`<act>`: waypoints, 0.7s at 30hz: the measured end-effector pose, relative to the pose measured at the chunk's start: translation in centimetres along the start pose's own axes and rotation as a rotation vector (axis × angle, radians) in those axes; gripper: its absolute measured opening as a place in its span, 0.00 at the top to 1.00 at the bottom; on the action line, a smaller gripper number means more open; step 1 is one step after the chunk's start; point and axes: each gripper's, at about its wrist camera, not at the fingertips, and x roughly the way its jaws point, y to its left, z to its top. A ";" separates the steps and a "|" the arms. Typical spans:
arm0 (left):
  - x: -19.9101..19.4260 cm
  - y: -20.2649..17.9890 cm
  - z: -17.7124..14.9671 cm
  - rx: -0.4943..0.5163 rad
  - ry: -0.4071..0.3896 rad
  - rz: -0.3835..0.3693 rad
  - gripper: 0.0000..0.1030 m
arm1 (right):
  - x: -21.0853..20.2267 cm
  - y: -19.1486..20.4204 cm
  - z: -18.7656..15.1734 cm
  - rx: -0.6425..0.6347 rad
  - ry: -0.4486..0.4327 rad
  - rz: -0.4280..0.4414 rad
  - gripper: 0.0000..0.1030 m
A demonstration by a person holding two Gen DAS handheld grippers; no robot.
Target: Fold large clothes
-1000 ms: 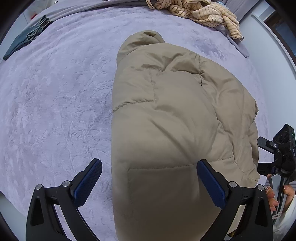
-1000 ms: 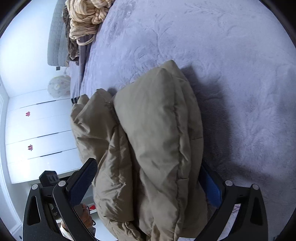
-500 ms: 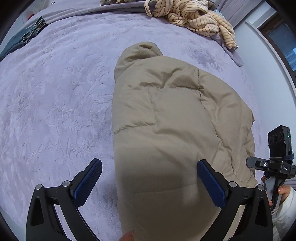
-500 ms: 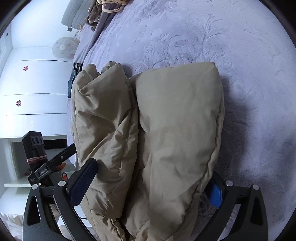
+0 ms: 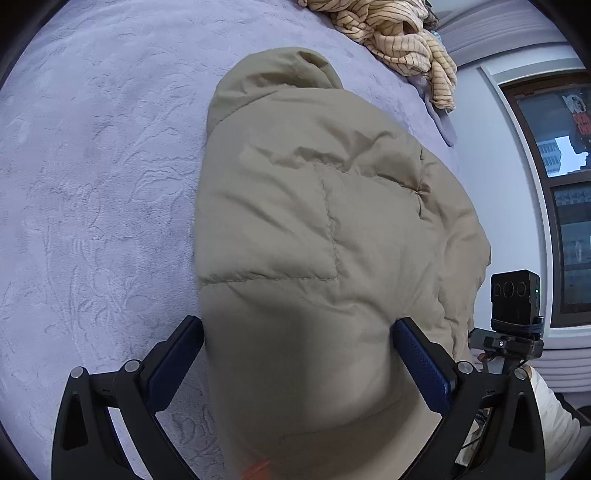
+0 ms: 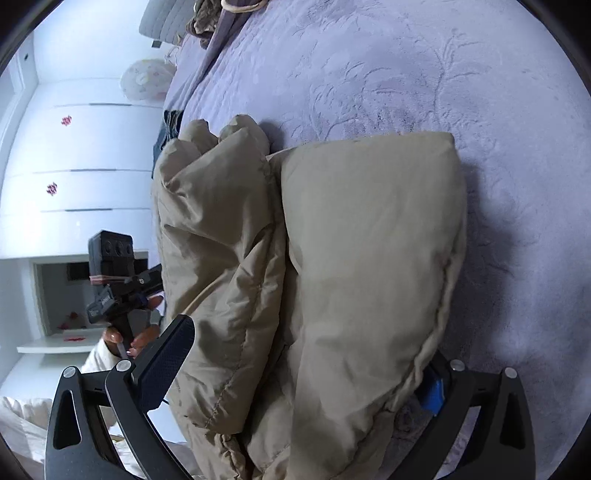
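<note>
Coat (image 5: 317,236), beige, quilted, lies folded in a thick bundle on the lilac bedspread (image 5: 92,184), hood end pointing away in the left view. Right view shows it edge-on: two puffy layers side by side, a seam gap running between them (image 6: 284,258)

Left gripper (image 5: 297,354): jaws spread wide, the near end of the coat bulging up between them. Left pad touches the fabric edge, right pad presses its side; wide apart, no pinch visible

Right gripper (image 6: 306,373): jaws also wide, straddling the coat's end. Left pad beside the darker layer; right pad mostly hidden under the overhanging fold. Whether it actually clamps, cannot tell

Striped cloth (image 5: 391,33) heaped at the far edge of the bed, well apart from the coat. Window (image 5: 561,184) on the right wall. White wardrobe (image 6: 74,166) beyond the bed in the right view
</note>
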 end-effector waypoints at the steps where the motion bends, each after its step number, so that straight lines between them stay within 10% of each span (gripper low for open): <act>1: 0.4 -0.1 0.0 0.001 0.004 -0.002 0.00 | 0.6 0.3 0.2 -0.016 0.014 -0.023 0.00; 7: 1.7 0.3 1.1 0.022 0.031 -0.027 0.00 | 2.2 -1.1 1.1 0.046 0.030 -0.046 0.00; 15: 5.5 3.6 1.6 -0.124 0.139 -0.281 0.00 | 3.1 -2.8 1.5 0.099 0.042 -0.002 0.00; 21: 3.7 0.6 0.6 -0.041 0.077 -0.144 0.04 | 3.2 -2.9 1.7 0.151 0.039 -0.005 0.00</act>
